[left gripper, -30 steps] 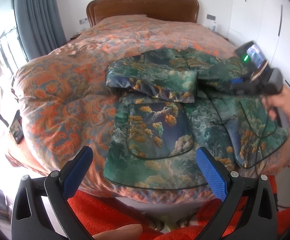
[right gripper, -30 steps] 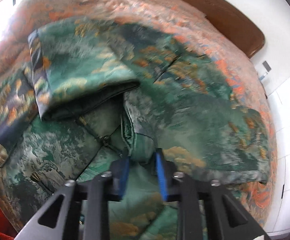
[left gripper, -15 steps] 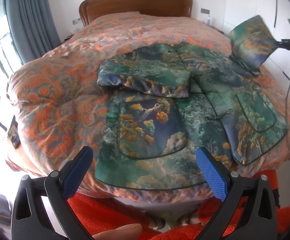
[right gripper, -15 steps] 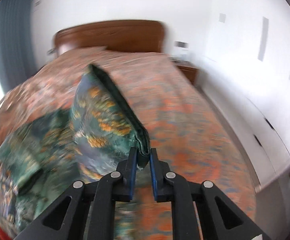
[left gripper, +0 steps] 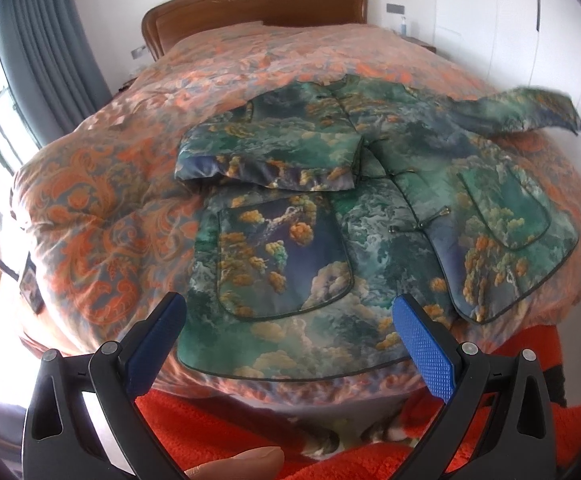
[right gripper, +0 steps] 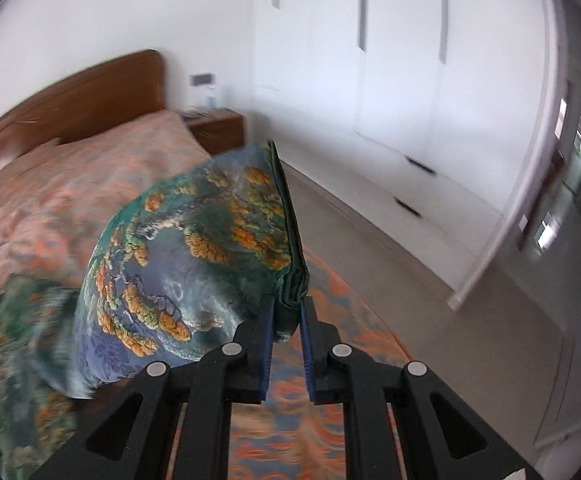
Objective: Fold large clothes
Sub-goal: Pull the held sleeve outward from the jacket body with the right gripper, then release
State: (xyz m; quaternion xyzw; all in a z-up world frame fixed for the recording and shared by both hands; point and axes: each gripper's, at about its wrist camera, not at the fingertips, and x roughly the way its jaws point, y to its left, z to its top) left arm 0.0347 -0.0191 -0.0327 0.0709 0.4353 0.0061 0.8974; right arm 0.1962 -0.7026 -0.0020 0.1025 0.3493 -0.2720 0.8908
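Folding in progress on a large padded jacket of green, blue and gold landscape-print silk (left gripper: 370, 208), spread front-up across the foot half of a bed under an orange paisley quilt (left gripper: 102, 200), hem at the foot edge, collar toward the brown wooden headboard (left gripper: 258, 4). One sleeve, folded (left gripper: 266, 156): lies flat across the chest on the side nearer the grey curtain (left gripper: 46, 60). Other sleeve, unfolded (left gripper: 530, 112): drawn out level past the bed's wardrobe-side edge, its cuff pinched in the right claw (right gripper: 286, 316), whose blue pads are narrowed tight on the doubled cuff hem. Left claw (left gripper: 290, 328): jaws wide, nothing between them, hanging above the jacket's hem at the foot edge. Step in hand, as judged: the second sleeve fold, sleeve stretched clear before being laid over. Next move, as judged: carry the cuff inward across the chest to lie against or over the folded sleeve, keeping the sleeve flat and untwisted, then release; the left claw is free to pin the shoulder or body so the jacket does not drag across the quilt.
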